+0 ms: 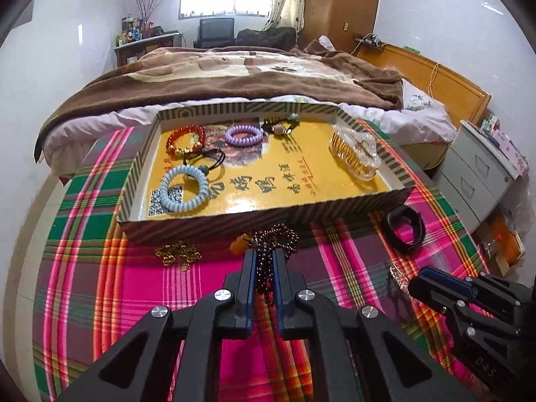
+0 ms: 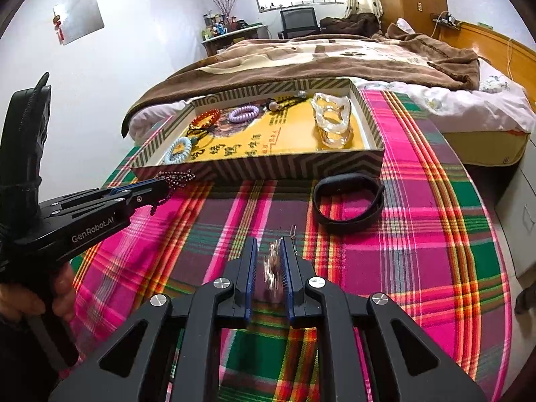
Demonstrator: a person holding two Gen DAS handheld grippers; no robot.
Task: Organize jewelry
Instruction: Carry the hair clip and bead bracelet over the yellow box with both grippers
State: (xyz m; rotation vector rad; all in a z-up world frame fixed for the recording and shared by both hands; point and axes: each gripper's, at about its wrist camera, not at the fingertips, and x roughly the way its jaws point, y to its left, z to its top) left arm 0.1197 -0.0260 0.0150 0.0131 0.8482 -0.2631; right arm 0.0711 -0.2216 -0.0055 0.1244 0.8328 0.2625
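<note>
My left gripper [image 1: 264, 256] is shut on a dark red bead necklace [image 1: 278, 234] and holds it just in front of the striped box [image 1: 254, 216]; it also shows in the right wrist view [image 2: 160, 186] with the beads [image 2: 174, 177] hanging from it. My right gripper [image 2: 270, 244] is shut on a silvery chain bracelet [image 2: 273, 268] above the plaid cloth. In the box lie a red bead bracelet [image 1: 186, 137], a purple coil hair tie [image 1: 243, 135], a pale blue coil hair tie [image 1: 182, 184] and a clear hair claw [image 1: 355, 154].
A gold chain [image 1: 177, 254] and an amber pendant [image 1: 240, 243] lie on the plaid cloth [image 1: 134, 284] before the box. A black wristband [image 2: 348, 202] lies at the box's right front corner. A bed with a brown blanket [image 1: 234, 70] stands behind; drawers [image 1: 479, 174] at right.
</note>
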